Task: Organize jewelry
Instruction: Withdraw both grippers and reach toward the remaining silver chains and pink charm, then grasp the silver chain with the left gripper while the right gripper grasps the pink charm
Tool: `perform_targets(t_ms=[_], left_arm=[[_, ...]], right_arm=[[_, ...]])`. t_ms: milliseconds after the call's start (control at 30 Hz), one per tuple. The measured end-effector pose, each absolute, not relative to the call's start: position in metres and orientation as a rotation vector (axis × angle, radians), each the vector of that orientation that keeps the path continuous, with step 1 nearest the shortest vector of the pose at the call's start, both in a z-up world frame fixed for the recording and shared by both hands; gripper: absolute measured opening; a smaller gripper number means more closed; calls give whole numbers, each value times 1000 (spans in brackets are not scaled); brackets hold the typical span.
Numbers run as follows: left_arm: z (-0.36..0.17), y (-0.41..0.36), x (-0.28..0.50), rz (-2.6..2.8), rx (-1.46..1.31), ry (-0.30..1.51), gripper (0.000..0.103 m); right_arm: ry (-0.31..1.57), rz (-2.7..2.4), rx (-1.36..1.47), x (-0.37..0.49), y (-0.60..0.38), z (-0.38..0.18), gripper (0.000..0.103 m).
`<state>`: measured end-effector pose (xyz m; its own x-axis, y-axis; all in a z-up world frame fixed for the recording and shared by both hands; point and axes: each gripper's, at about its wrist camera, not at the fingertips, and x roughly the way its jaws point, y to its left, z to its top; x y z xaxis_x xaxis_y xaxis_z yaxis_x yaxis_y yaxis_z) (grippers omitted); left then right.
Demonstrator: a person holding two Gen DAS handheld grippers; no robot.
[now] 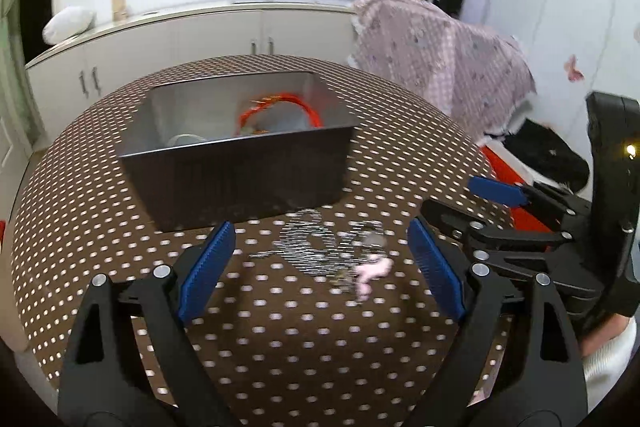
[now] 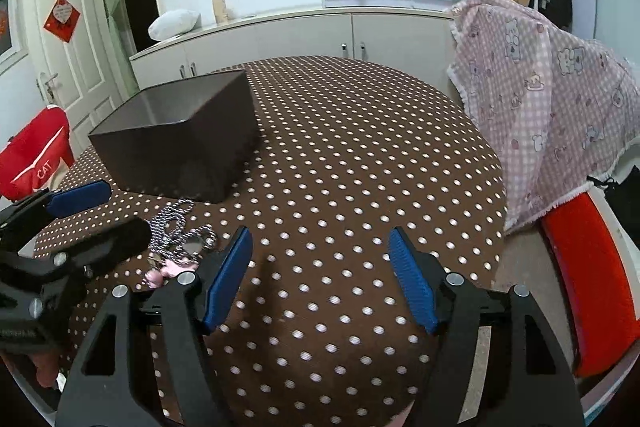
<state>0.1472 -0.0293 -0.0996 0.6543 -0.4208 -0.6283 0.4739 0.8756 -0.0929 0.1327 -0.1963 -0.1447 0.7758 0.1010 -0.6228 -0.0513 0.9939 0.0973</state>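
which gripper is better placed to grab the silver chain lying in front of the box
Left, most likely. The left gripper is open with the silver chain lying on the tablecloth right between its fingers. The right gripper, also open, faces bare tablecloth, with the chain off to its left.

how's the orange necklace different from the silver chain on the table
The orange necklace lies inside the dark box; the silver chain lies loose on the dotted tablecloth in front of it. The necklace is one bright loop; the chain is a pale tangle beside a pink piece. No hand-held gripper touches either.
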Motion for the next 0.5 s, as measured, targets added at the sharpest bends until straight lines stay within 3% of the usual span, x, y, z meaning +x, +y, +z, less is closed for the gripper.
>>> perform_targets(t_ms=[67, 133, 267, 433, 500], left_arm=[[-100, -37, 148, -510, 100, 702, 86], [-103, -45, 149, -504, 117, 709, 78], [-113, -57, 155, -500, 154, 764, 39], [-121, -66, 158, -454, 216, 813, 32], [-121, -65, 157, -430, 209, 810, 22]], right_arm=[[677, 69, 79, 131, -203, -146, 67], [678, 68, 98, 129, -210, -147, 67], [676, 66, 124, 126, -221, -147, 67], [673, 70, 148, 124, -227, -148, 67], [670, 75, 148, 123, -227, -147, 67]])
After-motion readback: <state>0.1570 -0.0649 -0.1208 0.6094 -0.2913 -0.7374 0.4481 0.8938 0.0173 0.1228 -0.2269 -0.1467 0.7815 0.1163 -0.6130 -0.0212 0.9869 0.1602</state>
